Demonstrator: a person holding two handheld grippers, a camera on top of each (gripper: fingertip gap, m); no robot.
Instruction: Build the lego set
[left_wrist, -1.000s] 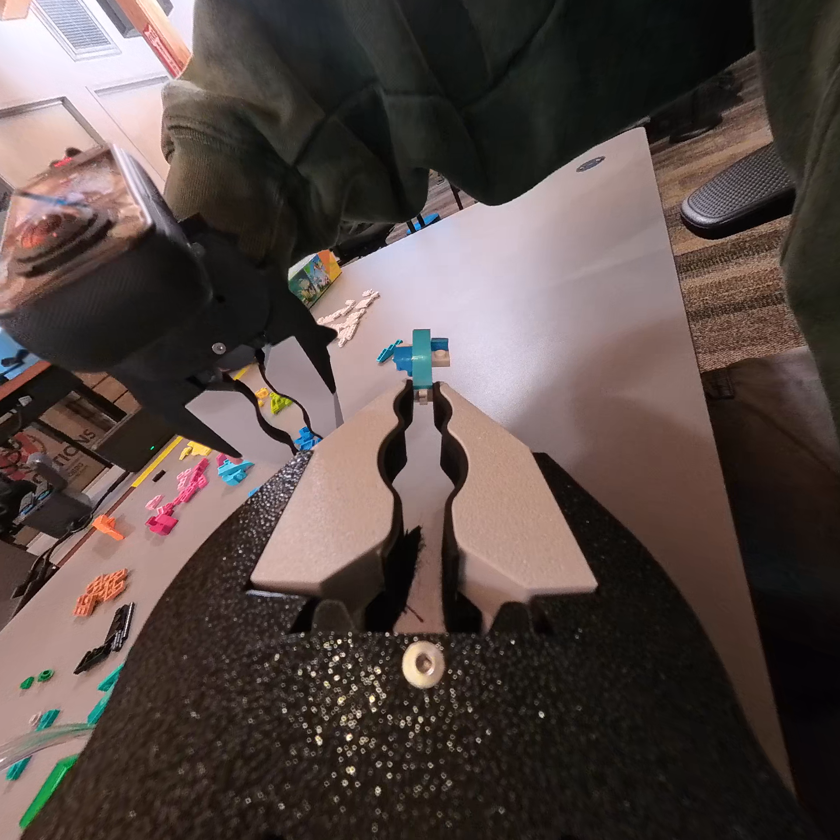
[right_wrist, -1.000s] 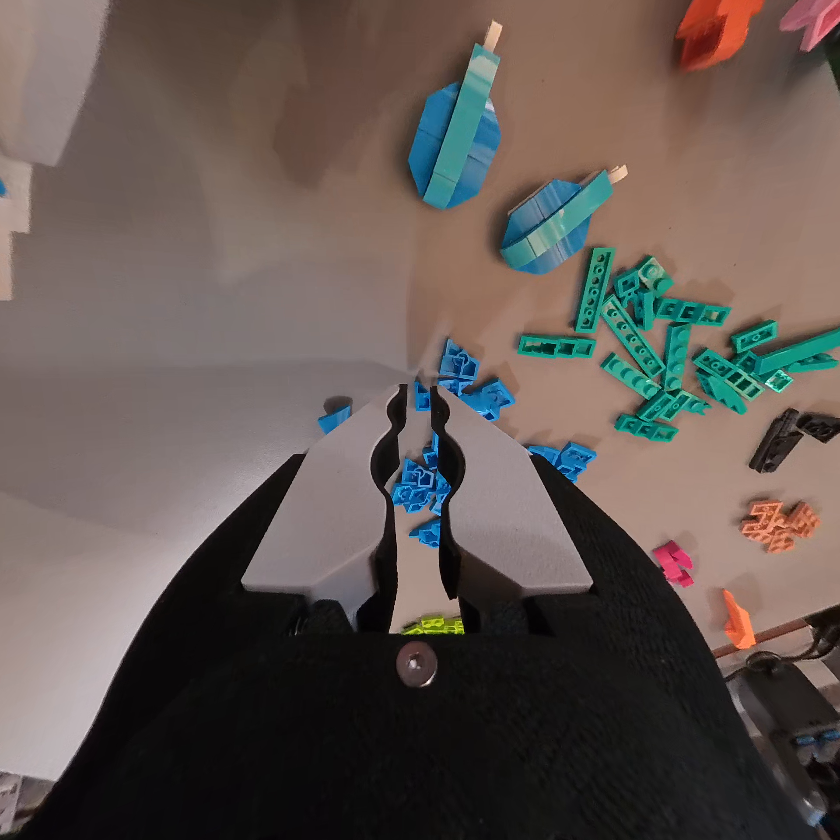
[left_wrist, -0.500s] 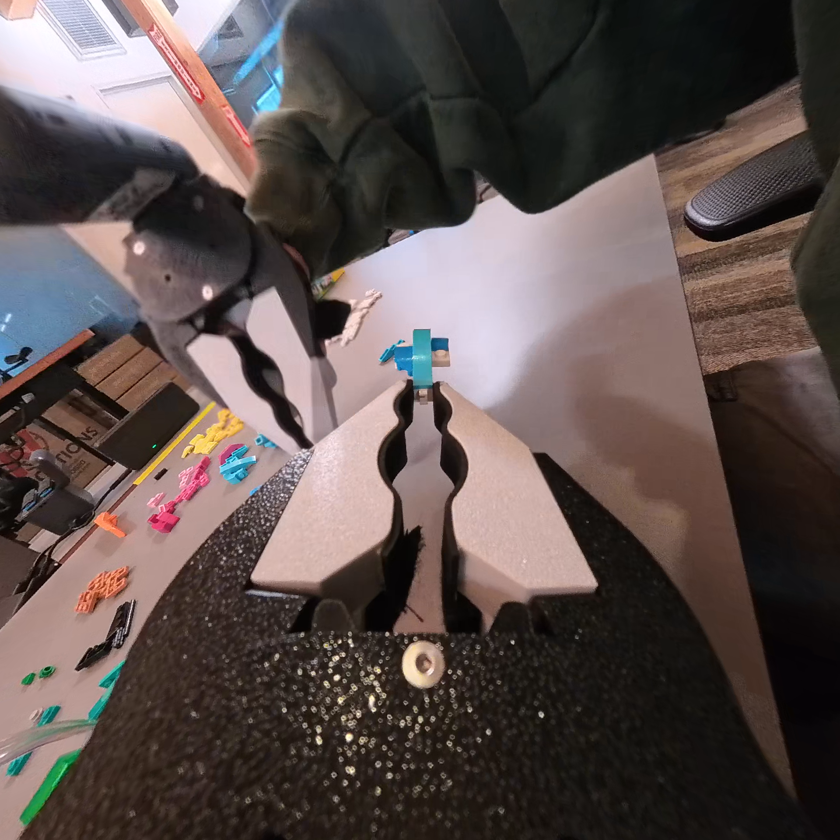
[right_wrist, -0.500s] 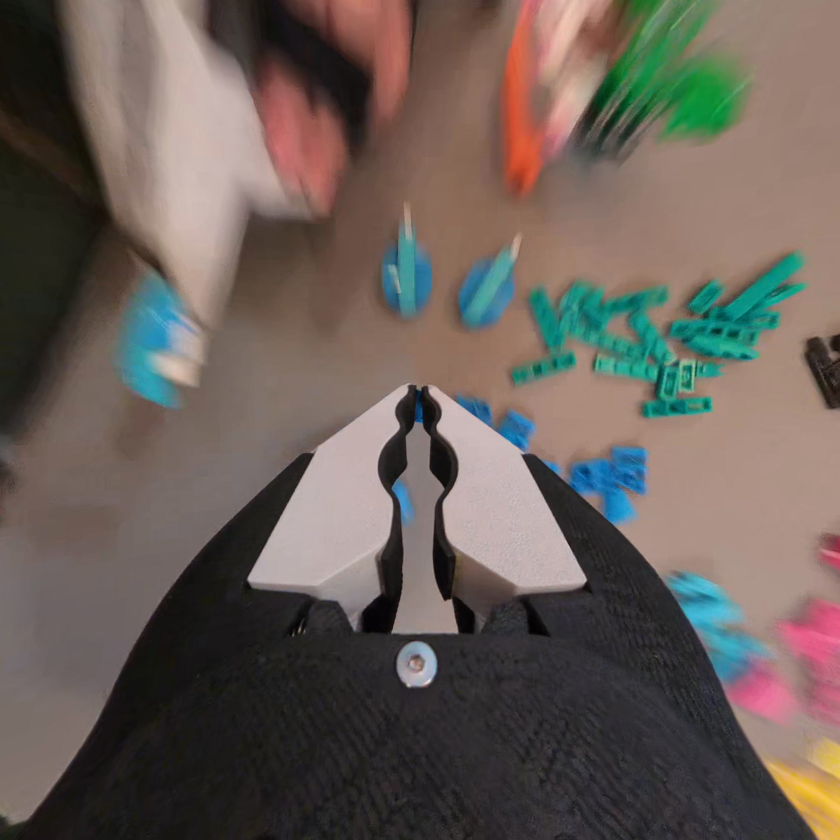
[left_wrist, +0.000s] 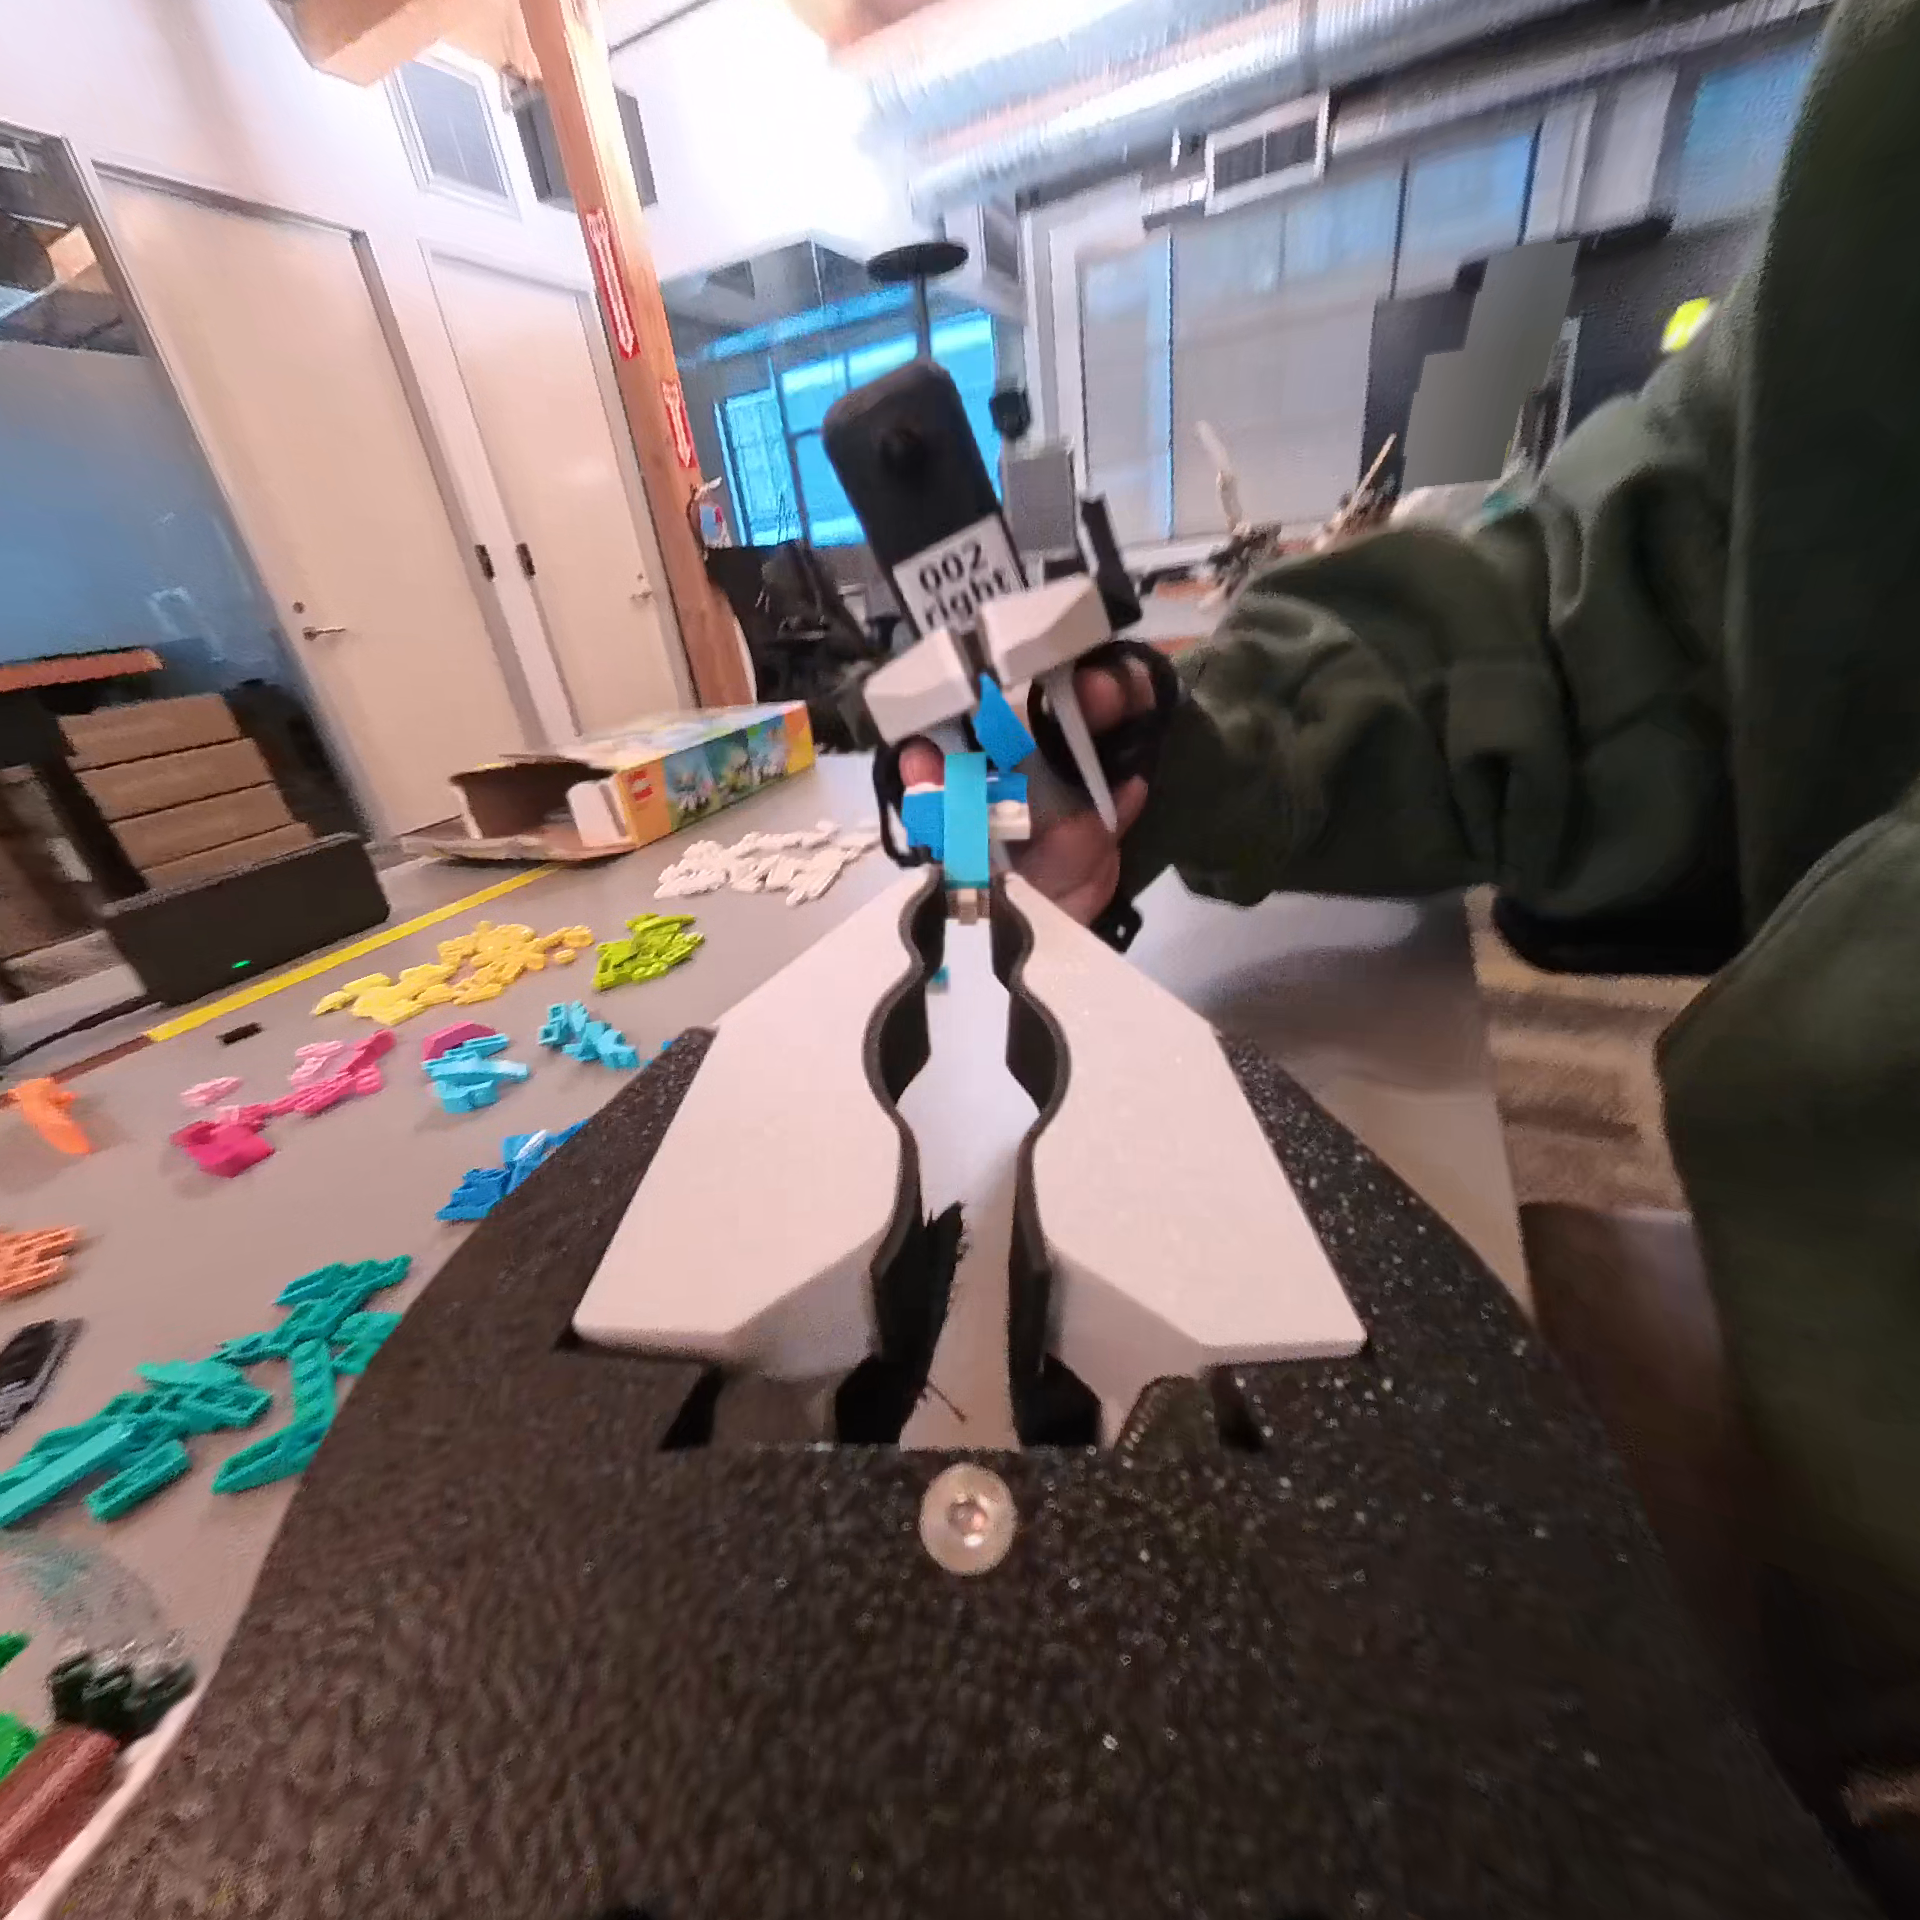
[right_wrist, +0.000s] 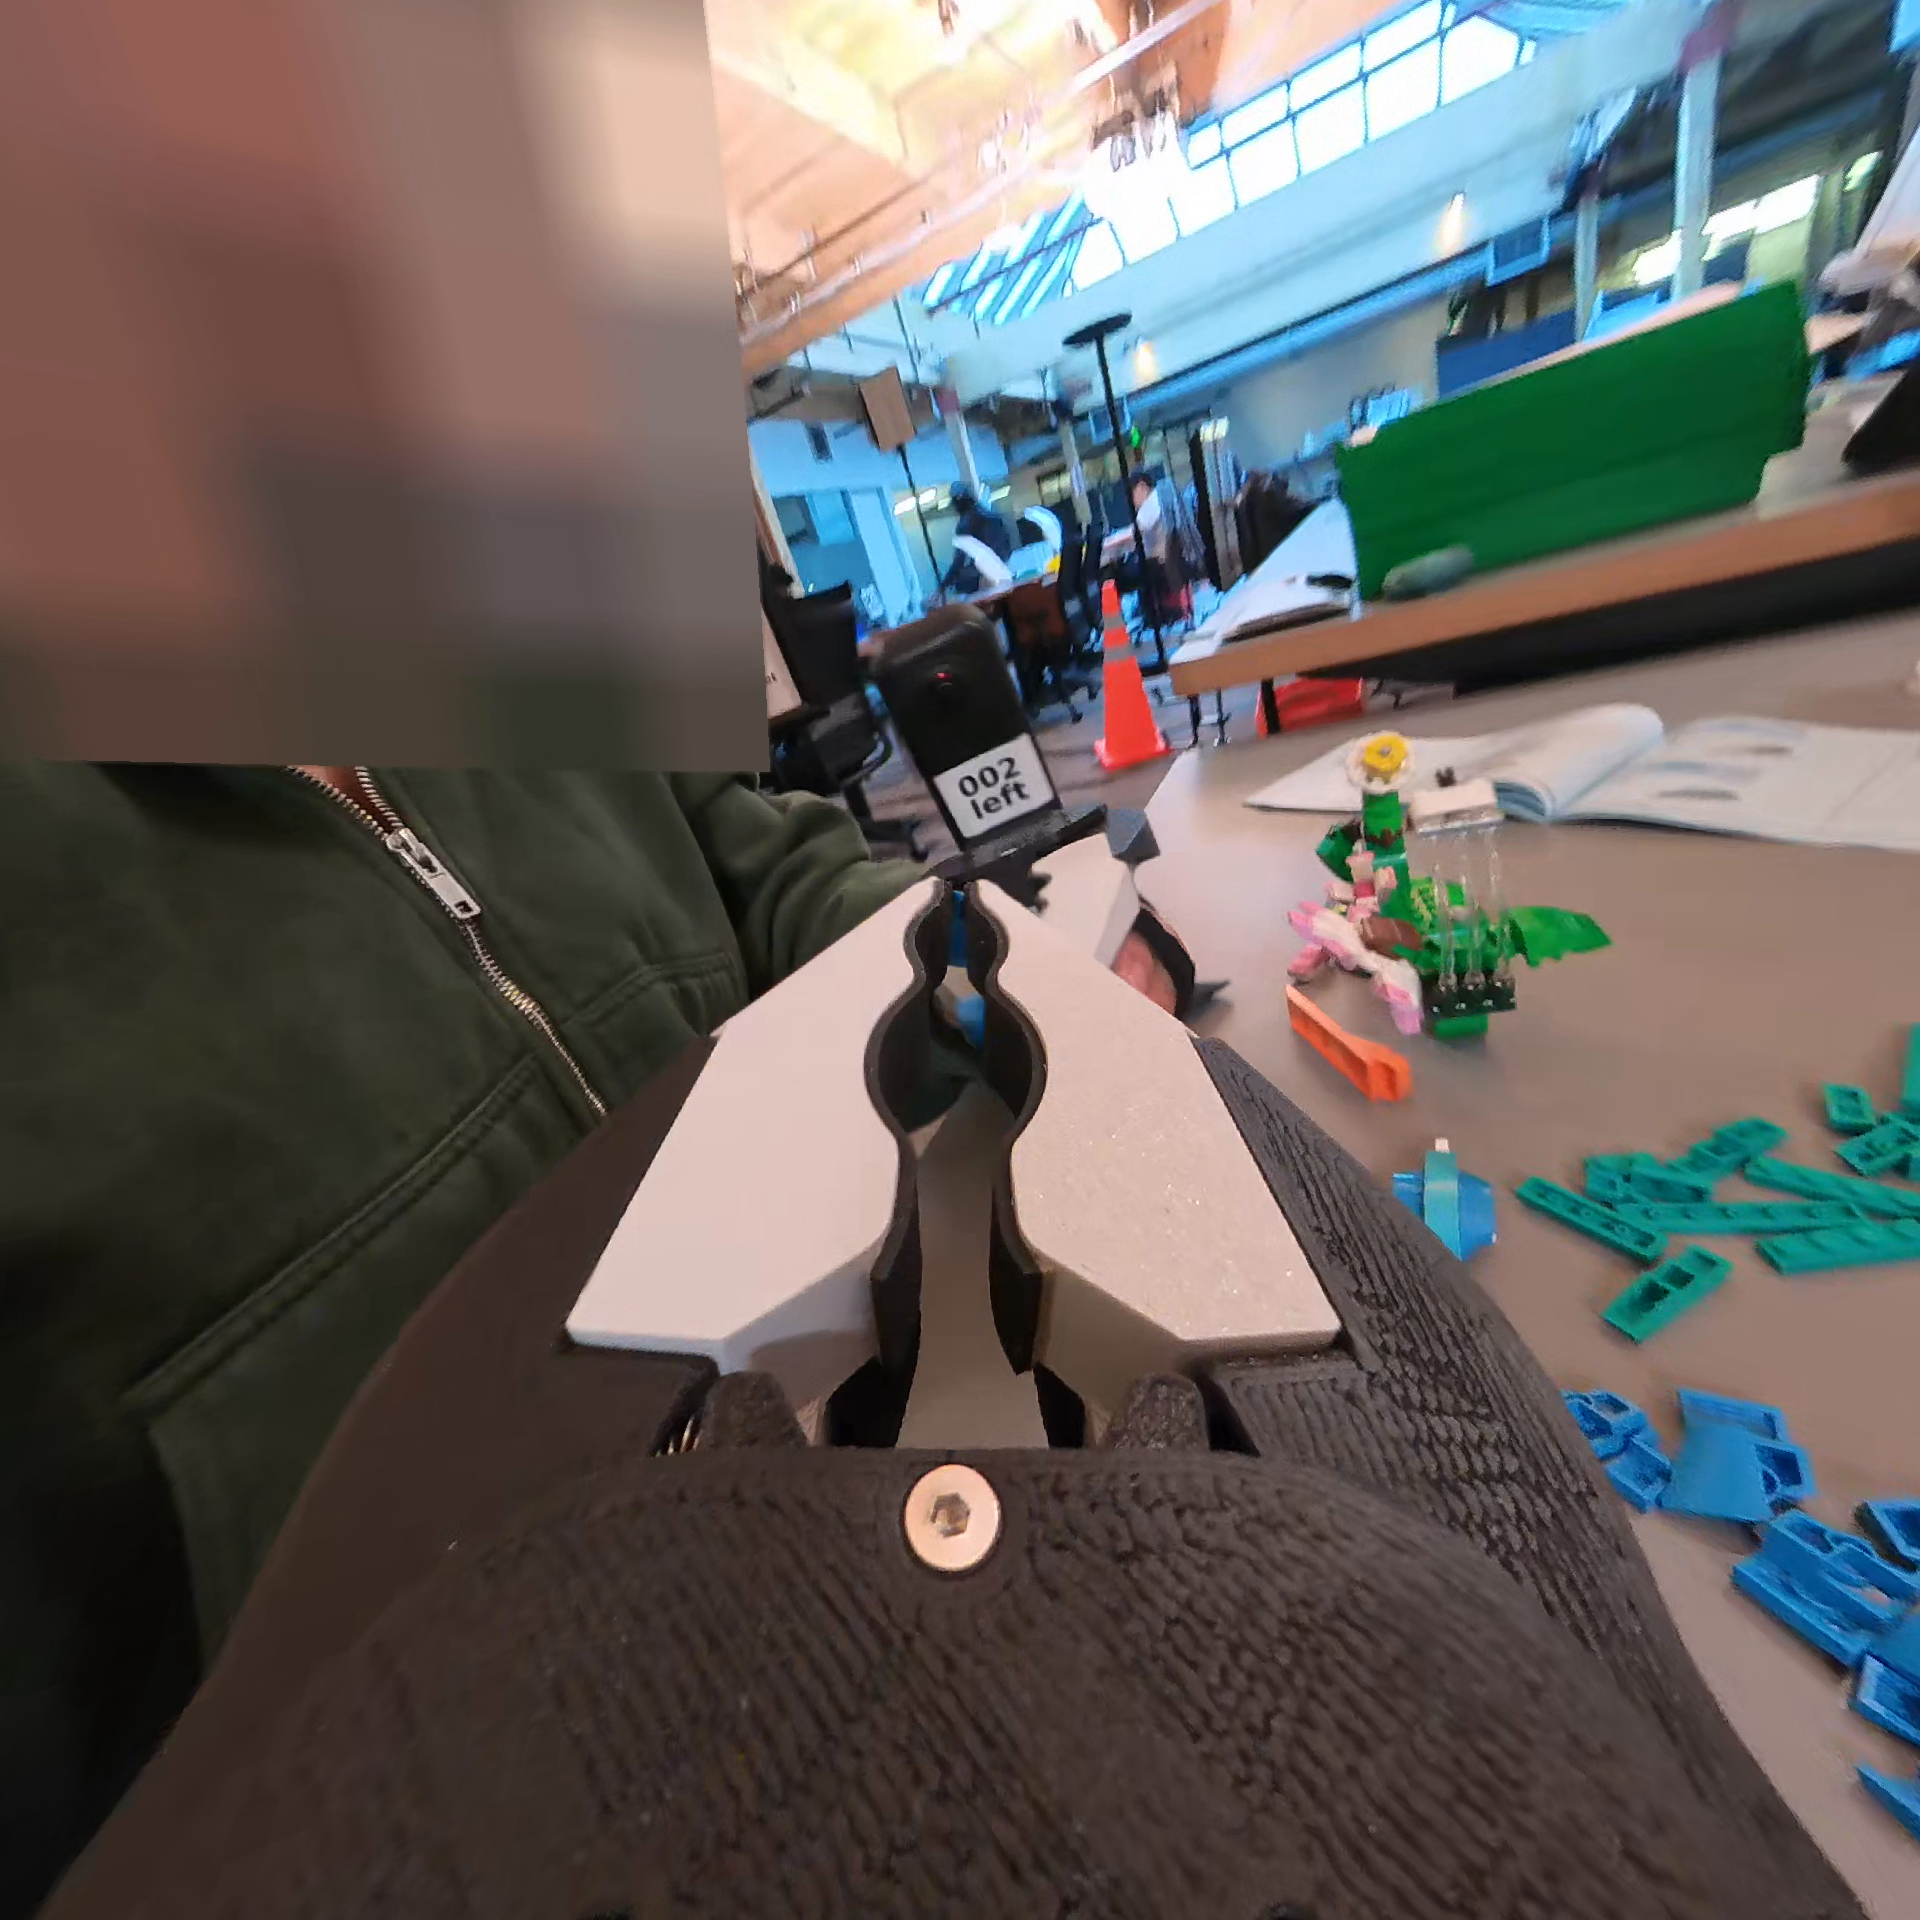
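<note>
Left wrist view: the left gripper (left_wrist: 966, 899) is closed on the tan base of a small blue-and-teal lego assembly (left_wrist: 964, 821), held upright above the grey surface (left_wrist: 1299, 997). Facing it, the right gripper (left_wrist: 995, 727) pinches a blue brick (left_wrist: 1003, 724) between its fingertips, just above and touching or nearly touching the assembly; which, I cannot tell. A dark green sleeve (left_wrist: 1455, 707) fills the right side and hides the surface behind it.

On the surface to the left lie sorted heaps: white pieces (left_wrist: 764, 862), yellow pieces (left_wrist: 457, 971), lime pieces (left_wrist: 644, 948), pink pieces (left_wrist: 291, 1091), light blue pieces (left_wrist: 520, 1055) and teal plates (left_wrist: 208, 1392). An opened cardboard box (left_wrist: 634, 784) lies beyond them.

In the right wrist view the right gripper's fingertips (right_wrist: 961, 909) are nearly together, with blue showing in the narrow gap. The left gripper (right_wrist: 1101, 899) is directly beyond, mostly hidden by them. A green jacket with a zip (right_wrist: 312, 1039) fills the left. To the right stand a finished green-and-pink model (right_wrist: 1423, 935), an orange brick separator (right_wrist: 1349, 1058), an open instruction booklet (right_wrist: 1621, 769), teal plates (right_wrist: 1745, 1195) and blue bricks (right_wrist: 1766, 1507).
</note>
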